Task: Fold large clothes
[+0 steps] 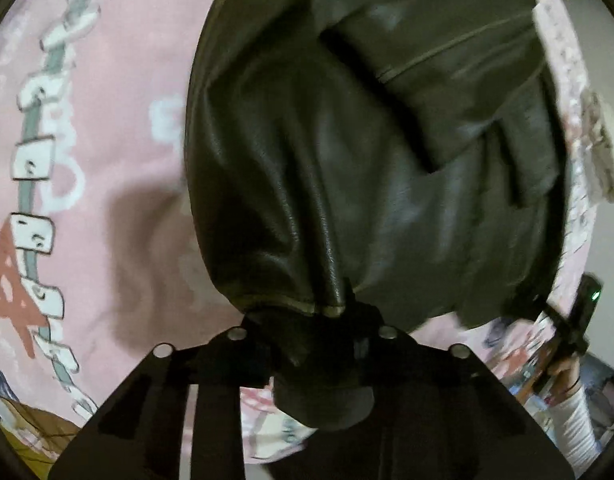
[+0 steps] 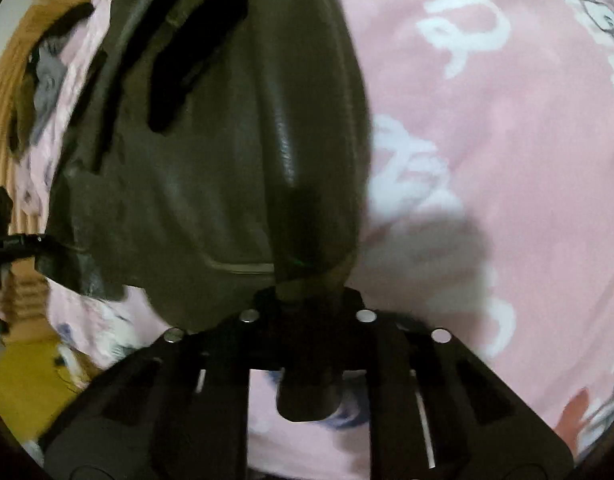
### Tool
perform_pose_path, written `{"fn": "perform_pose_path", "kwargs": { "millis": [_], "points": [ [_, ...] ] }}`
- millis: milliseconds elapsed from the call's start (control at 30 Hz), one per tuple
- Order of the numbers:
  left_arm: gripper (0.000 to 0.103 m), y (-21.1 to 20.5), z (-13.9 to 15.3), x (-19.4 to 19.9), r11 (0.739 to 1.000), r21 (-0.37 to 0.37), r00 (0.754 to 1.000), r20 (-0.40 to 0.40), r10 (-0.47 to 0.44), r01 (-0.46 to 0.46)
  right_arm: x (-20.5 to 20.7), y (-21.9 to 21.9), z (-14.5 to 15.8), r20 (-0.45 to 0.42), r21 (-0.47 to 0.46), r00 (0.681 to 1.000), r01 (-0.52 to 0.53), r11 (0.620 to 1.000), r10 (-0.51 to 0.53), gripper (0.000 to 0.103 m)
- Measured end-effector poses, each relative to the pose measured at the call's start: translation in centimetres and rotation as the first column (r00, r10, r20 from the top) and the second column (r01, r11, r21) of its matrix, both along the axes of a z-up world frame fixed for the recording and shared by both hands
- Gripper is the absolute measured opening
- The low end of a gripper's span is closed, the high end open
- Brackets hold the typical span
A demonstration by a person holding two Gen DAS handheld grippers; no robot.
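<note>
Pink bedding (image 1: 119, 128) with white lettering and small cartoon drawings covers the bed, and on it lies a dark brown leather jacket (image 1: 347, 152). The jacket takes the middle of both views, its body spread over the pink cloth with folds and a zipper seam (image 1: 439, 50) visible near its far part.

Near the lower edge of the left view, the left hand-held gripper (image 1: 327, 316) is pressed together on the hem of the jacket, and the leather is bunched up between its fingers. In the right view, the right hand-held gripper (image 2: 307, 296) pinches another part of the jacket edge in the same way, the leather rising from it in a rounded fold. Both grips lift the hem a little above the bedding, where shadows fall beside the jacket.

At the left edge of the right view a wooden headboard (image 2: 7, 92) shows behind the bedding, and some yellow cloth (image 2: 23, 384) below it.
</note>
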State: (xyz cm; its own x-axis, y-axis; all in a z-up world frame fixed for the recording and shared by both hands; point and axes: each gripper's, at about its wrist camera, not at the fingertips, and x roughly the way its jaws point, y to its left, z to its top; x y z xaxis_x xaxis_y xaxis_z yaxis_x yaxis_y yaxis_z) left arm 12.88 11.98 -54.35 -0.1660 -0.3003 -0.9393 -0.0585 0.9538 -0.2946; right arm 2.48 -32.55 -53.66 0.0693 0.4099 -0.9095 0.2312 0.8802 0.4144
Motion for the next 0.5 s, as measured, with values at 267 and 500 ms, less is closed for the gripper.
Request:
{"fn": "perform_pose_path", "kwargs": {
  "millis": [267,500],
  "points": [
    [0.015,-2.2,12.3,2.5,0.984,0.075,0.977,0.151,0.148,-0.161,3.7,-0.7,10.0,0.088,0.284,0.983,0.128,0.950,-0.159,0.008],
    [0.009,-1.7,18.3,9.1,0.980,0.057,0.953,0.248,0.171,-0.191,11.0,-3.5,17.3,0.131,0.379,0.957,0.193,0.905,-0.259,0.008]
  ]
}}
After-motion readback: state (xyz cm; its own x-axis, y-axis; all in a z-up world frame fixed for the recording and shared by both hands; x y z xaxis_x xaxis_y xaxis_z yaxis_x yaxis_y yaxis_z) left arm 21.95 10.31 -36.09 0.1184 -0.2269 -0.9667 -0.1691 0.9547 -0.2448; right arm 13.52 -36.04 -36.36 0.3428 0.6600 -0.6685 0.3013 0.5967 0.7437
